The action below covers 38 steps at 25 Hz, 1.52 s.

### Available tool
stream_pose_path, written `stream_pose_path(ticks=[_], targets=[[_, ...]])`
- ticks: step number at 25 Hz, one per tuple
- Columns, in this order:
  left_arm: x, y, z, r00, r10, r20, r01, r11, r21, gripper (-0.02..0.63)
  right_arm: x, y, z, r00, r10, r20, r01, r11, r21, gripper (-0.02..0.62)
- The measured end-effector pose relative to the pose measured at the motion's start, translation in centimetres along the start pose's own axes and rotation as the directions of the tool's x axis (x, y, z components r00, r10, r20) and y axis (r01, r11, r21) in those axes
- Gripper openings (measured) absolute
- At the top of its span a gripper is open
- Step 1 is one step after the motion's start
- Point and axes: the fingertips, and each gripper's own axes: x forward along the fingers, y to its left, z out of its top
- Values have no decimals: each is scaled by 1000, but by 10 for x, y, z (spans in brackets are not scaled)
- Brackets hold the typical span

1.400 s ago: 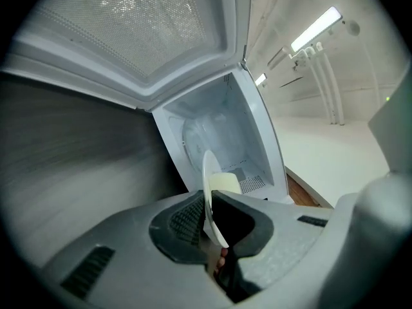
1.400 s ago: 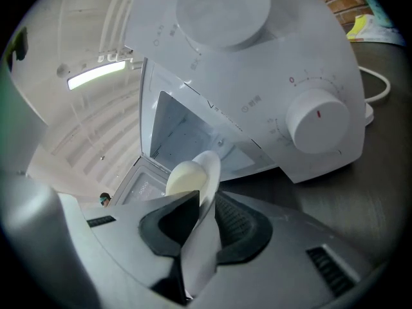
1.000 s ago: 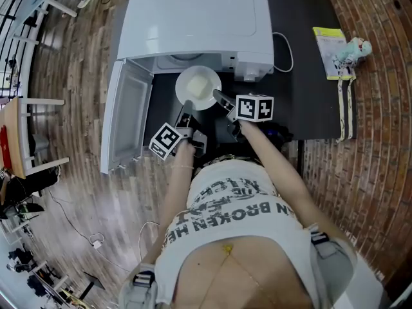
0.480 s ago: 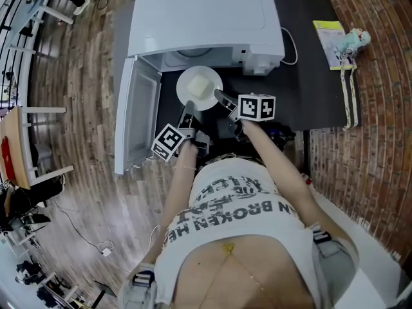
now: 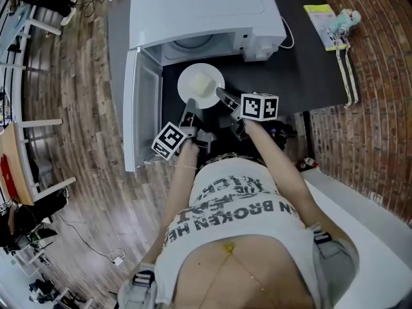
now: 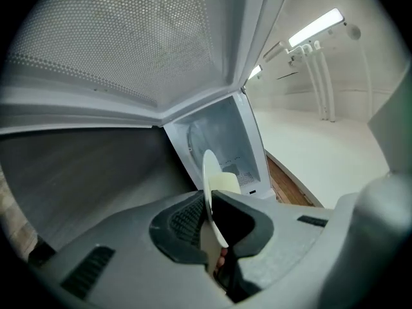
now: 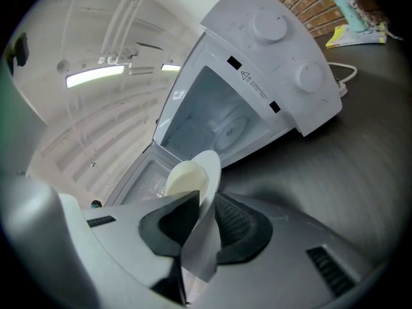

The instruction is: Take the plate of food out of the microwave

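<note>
Plate point(image 5: 187, 86) with pale food point(image 5: 204, 82): just outside the open microwave point(image 5: 199, 8). Left gripper point(image 5: 188, 106) and right gripper point(image 5: 223, 96) clamp opposite rims. Likely rigid, slick, breakable; keep level.

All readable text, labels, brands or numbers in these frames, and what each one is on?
"BROKEN": on the person's shirt. The other lines of that print are too distorted to read in full.
Unreadable: the printed label on the front of the microwave is too small.
Unreadable: the print on the yellow booklet is too small.
</note>
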Motion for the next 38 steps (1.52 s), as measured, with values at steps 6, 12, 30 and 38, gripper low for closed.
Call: stream_pose_path(ticks=[6,12,30,38], targets=[[-20,7,-5,999,-23,-48,24,1000,9,31,-9,9,-23,998,-32,48,31,999,13,75],[-32,10,-11,995,-41,-90,43,999,24,31,-19,13,-39,995,-56,84,53,998,34,75],[-25,-15,-52,999,-14,-50,17,999,45,31,-59,-6,-27,999,-17,47,17,1000,11,75],[-27,-21,-70,1000,9,-7,-9,999,33,31,-72,-16,-26,1000,17,8,-17,1000,13,74]])
